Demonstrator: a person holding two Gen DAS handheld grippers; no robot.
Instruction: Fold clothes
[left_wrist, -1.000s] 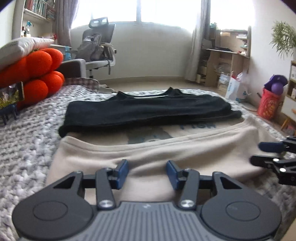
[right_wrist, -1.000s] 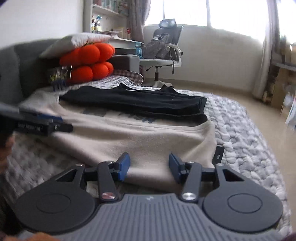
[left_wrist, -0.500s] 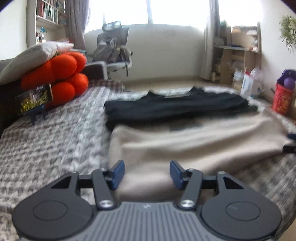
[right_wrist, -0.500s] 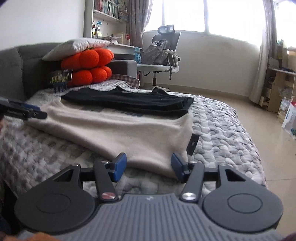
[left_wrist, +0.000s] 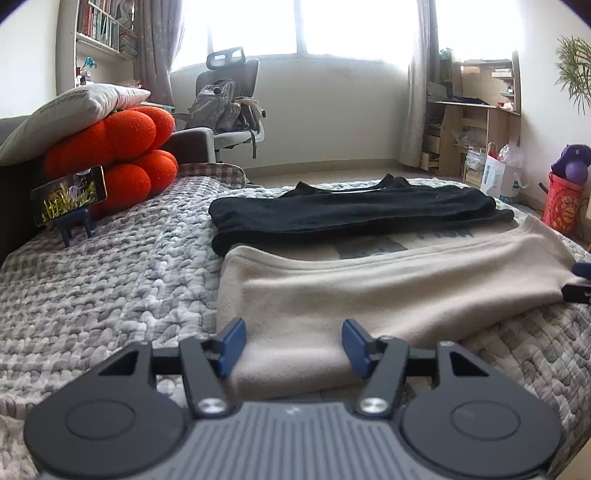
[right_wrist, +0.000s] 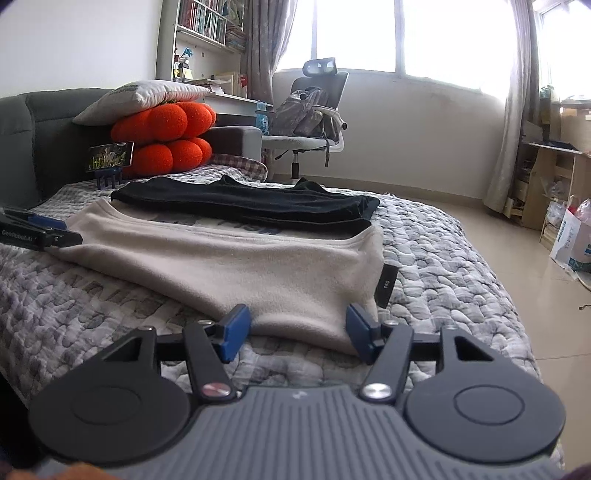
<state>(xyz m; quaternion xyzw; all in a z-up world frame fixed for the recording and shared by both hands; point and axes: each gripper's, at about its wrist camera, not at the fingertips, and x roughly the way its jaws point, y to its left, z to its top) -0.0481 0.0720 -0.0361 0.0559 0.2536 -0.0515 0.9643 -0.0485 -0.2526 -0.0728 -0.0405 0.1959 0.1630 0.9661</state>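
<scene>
A: Where's the clothing?
B: A beige fleece garment (left_wrist: 388, 291) lies flat and folded on the bed's grey-and-white knitted blanket (left_wrist: 110, 288). A folded black knit top (left_wrist: 351, 214) sits just behind it, overlapping its far edge.
A: Left gripper?
B: The left gripper (left_wrist: 293, 345) is low over the garment's near-left corner. Its blue-padded fingers (left_wrist: 231, 345) are roughly half spread and opening. The beige cloth lies between them, but the pads don't press on it, so nothing is held.
A: Right one?
B: Same story. The right gripper (right_wrist: 297, 334) is at the near-right corner, its fingers (right_wrist: 236, 326) also about half spread and opening. The beige hem is between them, with no grip.
A: Do they see each other?
B: Yes. The left gripper's tip shows at the left edge of the right view, touching or just beside the garment's far corner; I can't tell which. The right one's tip shows at the right edge of the left view.
A: Background?
B: An orange bumpy plush cushion (right_wrist: 162, 140) under a white pillow (right_wrist: 144, 96), a phone on a small blue stand (left_wrist: 70, 199), and a grey office chair (right_wrist: 314, 114) with a bag on it by the window.
</scene>
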